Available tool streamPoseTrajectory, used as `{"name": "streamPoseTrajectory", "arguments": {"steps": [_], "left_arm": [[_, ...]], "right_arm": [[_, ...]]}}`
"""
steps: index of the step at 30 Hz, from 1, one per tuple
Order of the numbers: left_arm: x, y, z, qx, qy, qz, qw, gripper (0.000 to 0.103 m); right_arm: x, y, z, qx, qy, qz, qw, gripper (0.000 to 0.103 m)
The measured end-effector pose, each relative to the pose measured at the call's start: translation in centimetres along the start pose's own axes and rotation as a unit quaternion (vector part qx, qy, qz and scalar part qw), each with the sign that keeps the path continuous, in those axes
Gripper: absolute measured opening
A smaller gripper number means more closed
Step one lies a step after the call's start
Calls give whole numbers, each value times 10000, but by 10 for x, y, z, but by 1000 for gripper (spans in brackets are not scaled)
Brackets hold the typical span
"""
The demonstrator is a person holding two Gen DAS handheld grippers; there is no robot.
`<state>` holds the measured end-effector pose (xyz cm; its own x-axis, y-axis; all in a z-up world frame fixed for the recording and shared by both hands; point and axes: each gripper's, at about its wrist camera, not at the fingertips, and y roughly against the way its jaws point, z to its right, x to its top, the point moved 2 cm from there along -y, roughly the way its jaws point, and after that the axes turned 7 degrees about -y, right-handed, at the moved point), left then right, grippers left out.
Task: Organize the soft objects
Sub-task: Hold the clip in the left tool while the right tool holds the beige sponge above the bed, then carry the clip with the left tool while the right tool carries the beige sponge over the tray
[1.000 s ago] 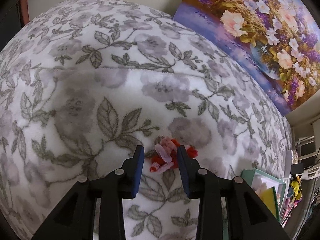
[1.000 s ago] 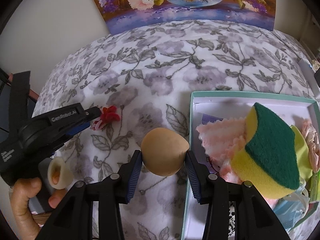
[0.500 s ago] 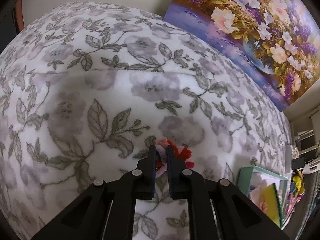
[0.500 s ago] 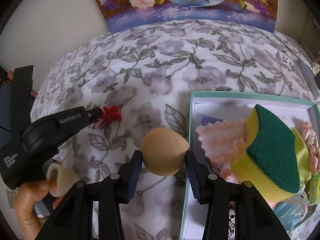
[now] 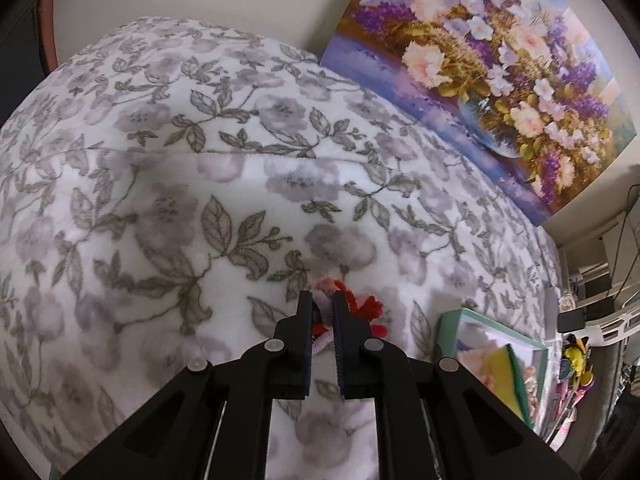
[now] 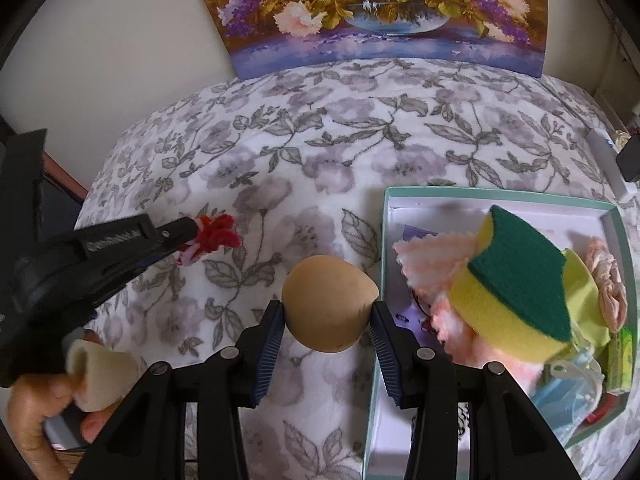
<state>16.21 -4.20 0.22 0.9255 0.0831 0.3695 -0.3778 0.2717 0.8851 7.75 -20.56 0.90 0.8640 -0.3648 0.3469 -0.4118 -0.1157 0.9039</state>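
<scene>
Left tool [image 5: 320,312]: pinching red-pink pipe-cleaner bundle [image 5: 362,307] at its tips, above bedspread [image 5: 160,200]. Right tool [image 6: 328,316]: clamping tan sponge [image 6: 326,308]. Box [image 6: 500,196] just right. Lift gently; bundle may slip.

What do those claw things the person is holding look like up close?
Each claw is matte black plastic with angular linked arms joined by round silver rivets. The right claw has ribbed dark-blue finger pads. The left claw carries blurred white lettering along its side. A bare hand grips it; no sleeve shows.

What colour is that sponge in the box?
The sponge is yellow with a dark green top, clearest from the right wrist.
</scene>
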Motion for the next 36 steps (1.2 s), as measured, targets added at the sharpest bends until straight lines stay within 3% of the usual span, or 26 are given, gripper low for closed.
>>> {"name": "streamPoseTrajectory", "arguments": {"steps": [16,25,36], "left_arm": [[-47,56,30,-259,-39,219,9994,10],[-81,70,70,-378,-529,189,9977,10],[-109,60,120,-432,-1135,-105,9925,10]], "right_arm": [[-33,48,31,-17,-215,280,9994,47],[-47,70,64,-42,-486,423,9979,47],[-48,85,120,-158,-1056,558,9927,47]]}}
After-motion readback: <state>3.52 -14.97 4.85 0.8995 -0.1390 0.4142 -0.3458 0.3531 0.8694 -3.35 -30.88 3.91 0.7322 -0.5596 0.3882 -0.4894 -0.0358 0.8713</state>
